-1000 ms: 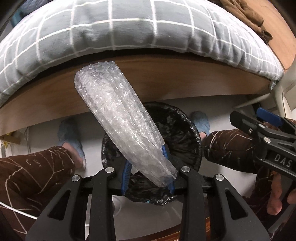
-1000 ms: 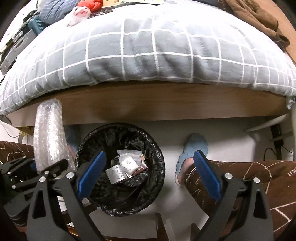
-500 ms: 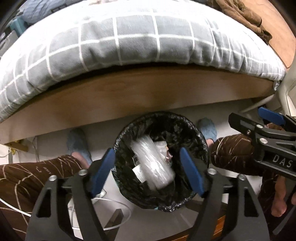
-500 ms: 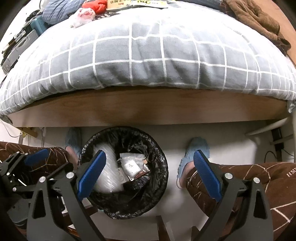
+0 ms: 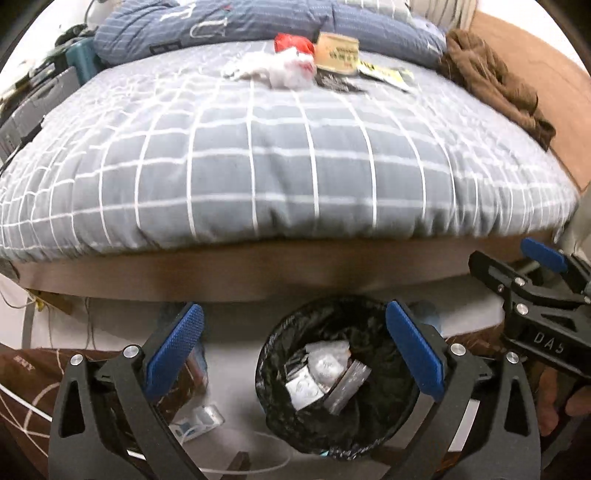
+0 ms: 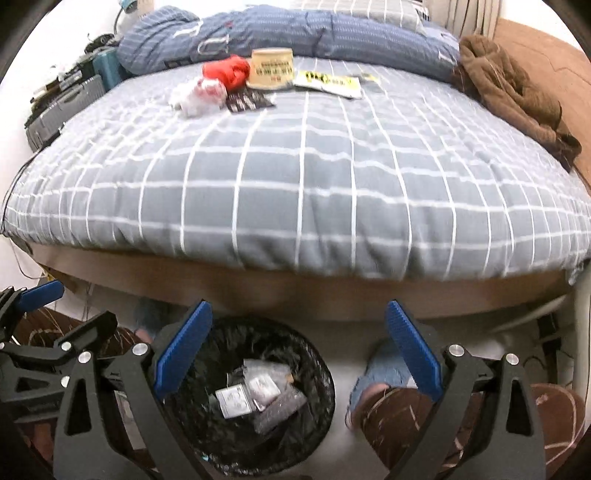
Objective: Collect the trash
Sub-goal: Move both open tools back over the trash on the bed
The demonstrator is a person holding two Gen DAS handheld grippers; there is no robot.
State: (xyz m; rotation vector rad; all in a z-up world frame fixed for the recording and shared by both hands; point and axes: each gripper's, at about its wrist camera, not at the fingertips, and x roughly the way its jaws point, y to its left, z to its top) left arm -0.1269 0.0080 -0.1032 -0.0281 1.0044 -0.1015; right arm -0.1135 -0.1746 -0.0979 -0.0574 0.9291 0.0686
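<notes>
Trash bin, black liner, sits on floor at bed's foot, wrappers and bubble wrap inside. More trash up on grey checked duvet. Left gripper jaws just opened wide, nothing between; right gripper spread apart, empty.

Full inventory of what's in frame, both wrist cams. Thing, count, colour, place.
bin: 1, black liner, floor by the bed
wrappers: several, clear and silver, in the bin
duvet: 1, grey, white grid, on the bed
pillow: 1, blue, bed's far end
red bag: 1, mid-bed
tub: 1, beige, beside the red bag
yellow packet: 1, right of the tub
brown cloth: 1, bed's right edge
left gripper: open, empty, jaws just opened
right gripper: open, empty
</notes>
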